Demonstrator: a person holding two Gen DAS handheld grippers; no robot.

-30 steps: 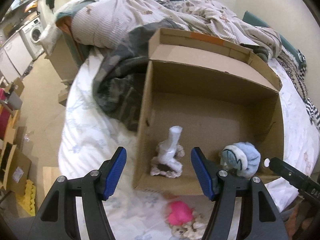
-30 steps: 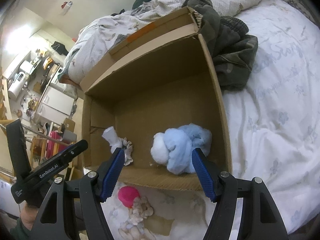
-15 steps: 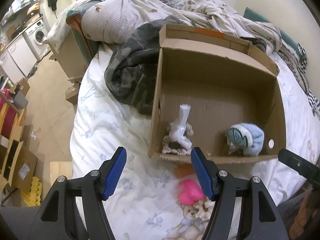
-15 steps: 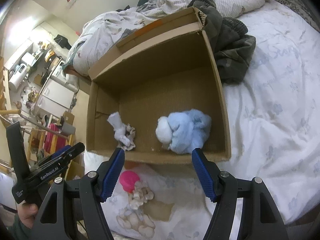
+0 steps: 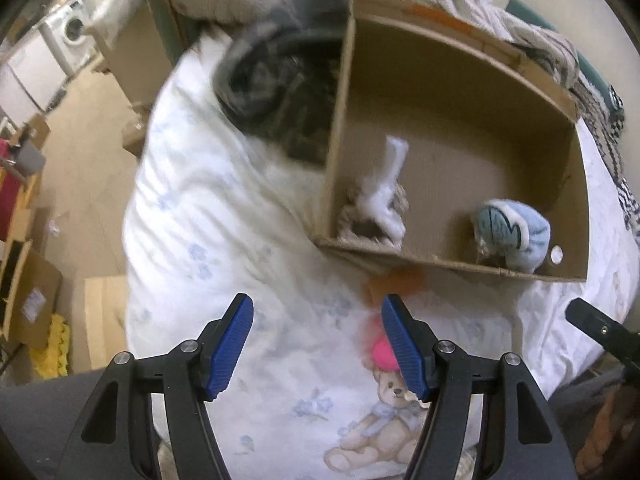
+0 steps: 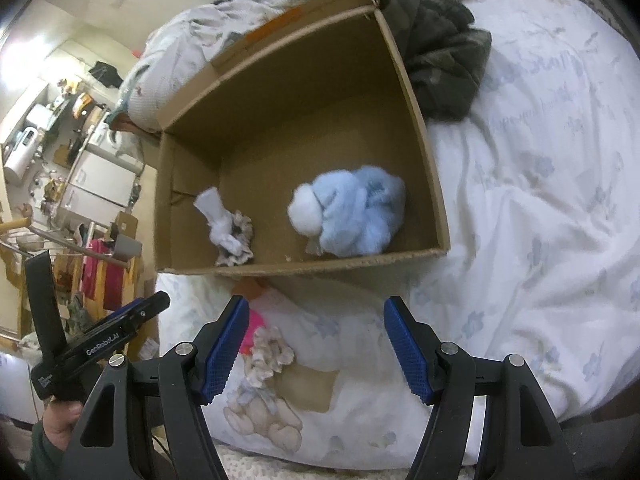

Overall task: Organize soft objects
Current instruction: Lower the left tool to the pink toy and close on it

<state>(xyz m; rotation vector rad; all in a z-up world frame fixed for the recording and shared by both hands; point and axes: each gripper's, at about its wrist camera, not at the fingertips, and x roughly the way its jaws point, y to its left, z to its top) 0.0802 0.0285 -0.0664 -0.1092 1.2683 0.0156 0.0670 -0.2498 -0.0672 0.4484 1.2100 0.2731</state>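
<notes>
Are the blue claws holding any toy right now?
No. The left gripper and right gripper both have open, empty jaws. The blue plush lies in the cardboard box.

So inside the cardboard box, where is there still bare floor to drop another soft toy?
The cardboard box has bare floor along its back half, and a gap between the white toy and the blue plush. The front strip beside those two is crowded.
</notes>
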